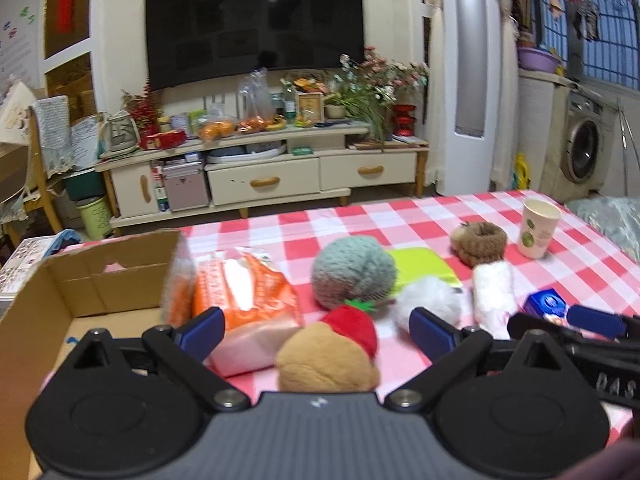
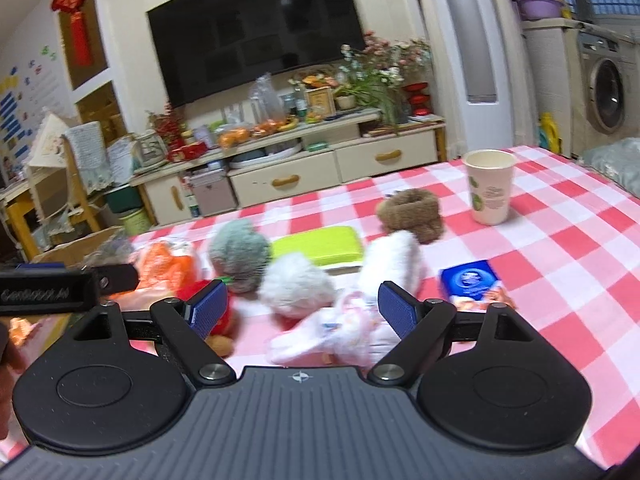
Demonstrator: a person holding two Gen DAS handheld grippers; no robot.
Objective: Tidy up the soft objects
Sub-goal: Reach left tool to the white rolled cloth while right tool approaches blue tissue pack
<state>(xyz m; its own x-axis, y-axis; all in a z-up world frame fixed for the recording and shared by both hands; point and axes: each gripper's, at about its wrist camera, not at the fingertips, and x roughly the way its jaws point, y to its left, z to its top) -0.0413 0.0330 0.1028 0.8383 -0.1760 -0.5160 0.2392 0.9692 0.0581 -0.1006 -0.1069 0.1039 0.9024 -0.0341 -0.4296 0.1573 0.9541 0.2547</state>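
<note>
Both hand-held grippers [image 1: 316, 334] [image 2: 302, 308] spread wide over plush toys [image 1: 328, 364], tissue pack [image 1: 244, 304] beside cardboard box [image 1: 100, 280].

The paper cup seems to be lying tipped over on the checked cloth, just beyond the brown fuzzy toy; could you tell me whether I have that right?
Not quite: the paper cup stands upright with its open mouth facing up, as the right wrist view shows clearly. The rest holds: it is on the checked cloth, just beyond the brown fuzzy toy.
</note>
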